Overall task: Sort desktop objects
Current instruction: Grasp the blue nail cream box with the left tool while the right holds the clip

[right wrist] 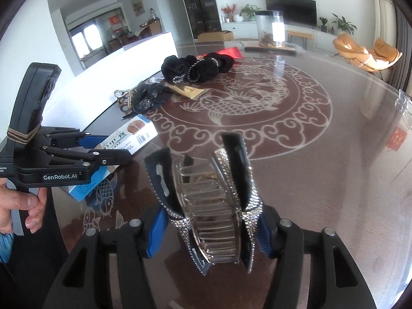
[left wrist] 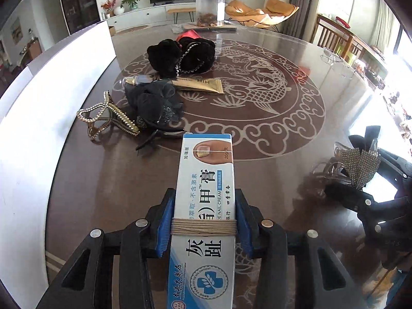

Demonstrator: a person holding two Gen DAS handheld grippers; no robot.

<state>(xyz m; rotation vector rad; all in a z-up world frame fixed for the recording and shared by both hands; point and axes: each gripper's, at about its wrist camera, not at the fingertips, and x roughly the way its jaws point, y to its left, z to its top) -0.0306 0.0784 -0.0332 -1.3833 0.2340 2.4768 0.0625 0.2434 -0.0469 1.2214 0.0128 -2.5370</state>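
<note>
My left tongs (left wrist: 203, 221) are clamped on the nail cream box (left wrist: 206, 180), blue pads pressing both long sides, box held above the desk (left wrist: 257, 180). My right tongs (right wrist: 208, 221) grip a rhinestone hair claw (right wrist: 211, 200) by its wings. Farther along the desk I see the black scrunchies (left wrist: 180, 55), a gold tube (left wrist: 203, 85), a black lace bow clip (left wrist: 152, 103) and a pearl-studded clip (left wrist: 108, 116), clustered together.
</note>
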